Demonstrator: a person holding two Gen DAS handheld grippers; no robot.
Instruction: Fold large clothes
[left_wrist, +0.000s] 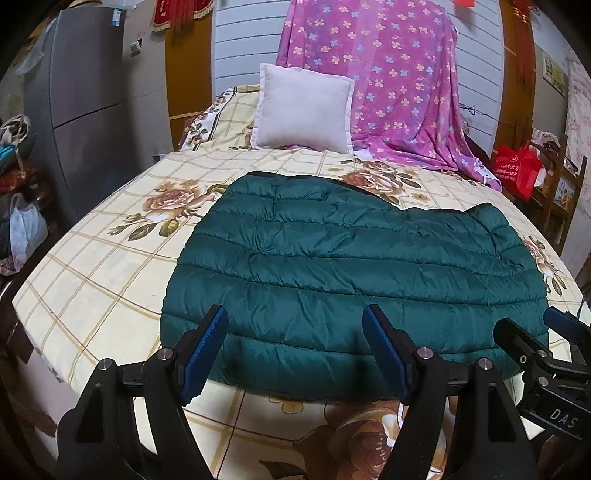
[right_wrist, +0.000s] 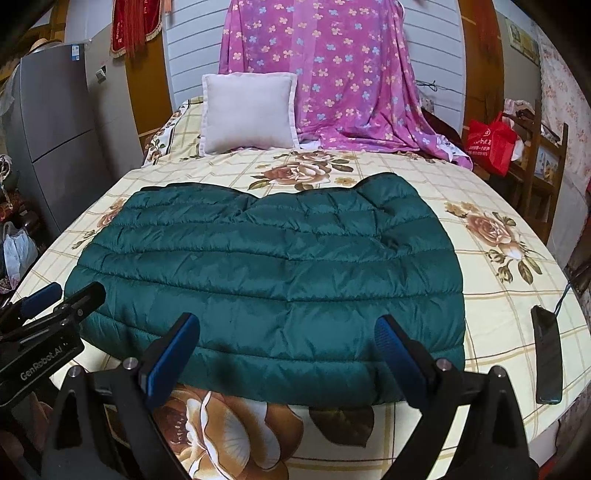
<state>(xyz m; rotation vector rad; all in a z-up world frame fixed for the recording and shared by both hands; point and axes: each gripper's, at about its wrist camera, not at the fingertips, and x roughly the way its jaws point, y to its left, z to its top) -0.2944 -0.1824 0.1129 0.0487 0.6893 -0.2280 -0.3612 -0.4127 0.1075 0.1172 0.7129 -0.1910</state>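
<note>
Seemingly folded green jacket (left_wrist: 332, 273) before both spread claws (left_wrist: 295, 354) (right_wrist: 288, 358)

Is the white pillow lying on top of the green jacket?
No, the white pillow stands at the head of the bed, apart from the green jacket, with flowered bedsheet between them.

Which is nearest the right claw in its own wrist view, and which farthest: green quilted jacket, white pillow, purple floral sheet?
1. Green quilted jacket: flat on the bed, just ahead of the right claw.
2. White pillow: propped upright behind it, left.
3. Purple floral sheet: draped farthest back.
</note>
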